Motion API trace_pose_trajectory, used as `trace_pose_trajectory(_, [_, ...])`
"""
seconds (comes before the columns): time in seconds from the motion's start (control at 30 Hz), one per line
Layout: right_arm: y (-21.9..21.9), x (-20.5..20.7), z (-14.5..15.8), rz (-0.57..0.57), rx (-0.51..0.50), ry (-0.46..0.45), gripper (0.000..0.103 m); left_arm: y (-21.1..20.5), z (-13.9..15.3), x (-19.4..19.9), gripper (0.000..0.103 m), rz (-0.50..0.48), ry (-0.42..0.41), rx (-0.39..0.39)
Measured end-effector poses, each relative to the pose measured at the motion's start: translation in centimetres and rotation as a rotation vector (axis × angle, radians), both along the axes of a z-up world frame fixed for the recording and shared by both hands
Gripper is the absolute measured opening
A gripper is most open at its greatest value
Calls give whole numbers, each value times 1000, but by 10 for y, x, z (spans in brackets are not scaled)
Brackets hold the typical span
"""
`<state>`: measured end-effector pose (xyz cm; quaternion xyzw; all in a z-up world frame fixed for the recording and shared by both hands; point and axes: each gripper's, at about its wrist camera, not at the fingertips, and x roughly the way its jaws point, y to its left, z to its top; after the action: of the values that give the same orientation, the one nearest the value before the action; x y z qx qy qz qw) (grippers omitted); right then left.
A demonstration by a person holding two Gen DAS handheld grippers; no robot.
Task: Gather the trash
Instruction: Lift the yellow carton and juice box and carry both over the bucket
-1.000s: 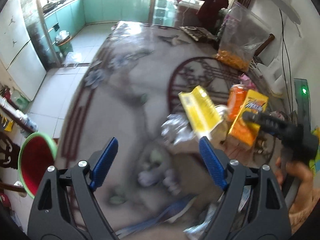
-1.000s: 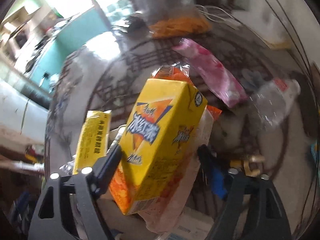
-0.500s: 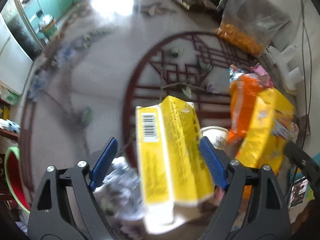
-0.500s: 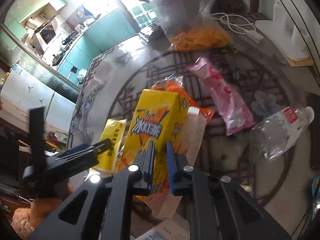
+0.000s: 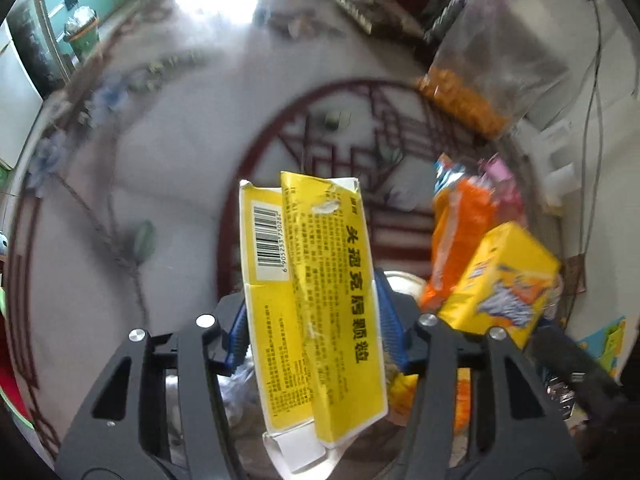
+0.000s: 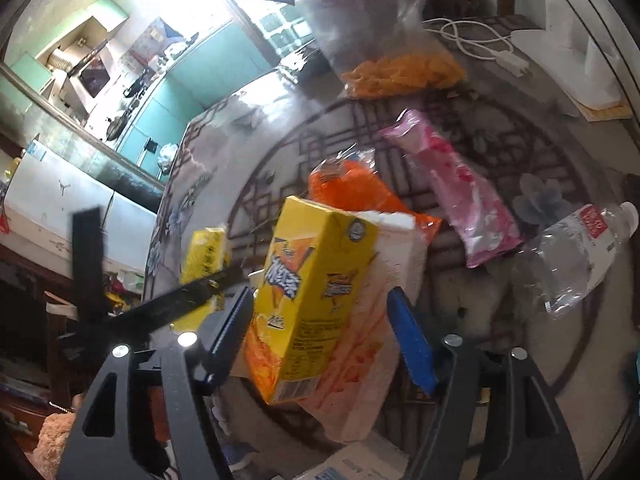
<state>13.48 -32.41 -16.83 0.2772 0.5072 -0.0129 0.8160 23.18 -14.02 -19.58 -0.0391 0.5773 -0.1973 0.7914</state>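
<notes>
now the flattened yellow box (image 5: 316,300) stands lower centre, clamped between the closing left hand-held gripper (image 5: 312,326); the right hand-held gripper (image 6: 324,340) is opening around the yellow carton (image 6: 308,300).

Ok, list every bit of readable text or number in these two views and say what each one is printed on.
"头孢克肟颗粒": large black characters down the flattened yellow box between the left gripper fingers.
"6905253730282", roughly: digits beside the barcode on that box; a few are uncertain.
Fine print on that box: too small.
Blue logo characters on the yellow drink carton: too blurred.
Red label on the clear plastic bottle: too small.
</notes>
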Motion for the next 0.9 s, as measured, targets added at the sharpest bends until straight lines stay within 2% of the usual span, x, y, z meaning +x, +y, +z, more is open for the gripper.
trace_pose_trajectory(0.13, [16, 10, -8, 2, -34, 38, 72, 21, 42, -19, 52, 26, -135, 16])
trace_pose_trajectory(0.2, [24, 17, -16, 8, -53, 60, 73, 32, 53, -26, 53, 35, -170, 21])
trace_pose_trajectory(0.27, [29, 22, -23, 8, -81, 80, 80, 43, 66, -39, 54, 47, -203, 25])
trace_pose_trajectory(0.3, [33, 24, -25, 8, -109, 75, 87, 51, 71, -45, 54, 51, -212, 25])
trace_pose_trajectory(0.33, [37, 26, -26, 16, -139, 75, 88, 57, 74, -51, 54, 56, -219, 27])
trace_pose_trajectory(0.37, [40, 27, -27, 28, -157, 74, 87, 64, 75, -54, 54, 60, -221, 28])
trace_pose_trajectory(0.4, [45, 27, -26, 40, -197, 68, 78, 69, 75, -59, 55, 67, -222, 26])
trace_pose_trajectory(0.43, [49, 28, -26, 50, -238, 68, 60, 72, 75, -65, 55, 75, -221, 19])
trace_pose_trajectory(0.5, [52, 27, -25, 64, -245, 63, 56, 82, 73, -73, 55, 92, -214, 10])
trace_pose_trajectory(0.6, [54, 24, -24, 80, -218, 66, 39, 96, 72, -86, 55, 117, -199, -11])
trace_pose_trajectory(0.77, [65, 10, -8, 108, -200, 24, 36, 114, 77, -102, 55, 141, -207, -21])
trace_pose_trajectory(0.9, [77, -11, 18, 123, -171, -42, 36, 128, 80, -114, 55, 156, -217, -14])
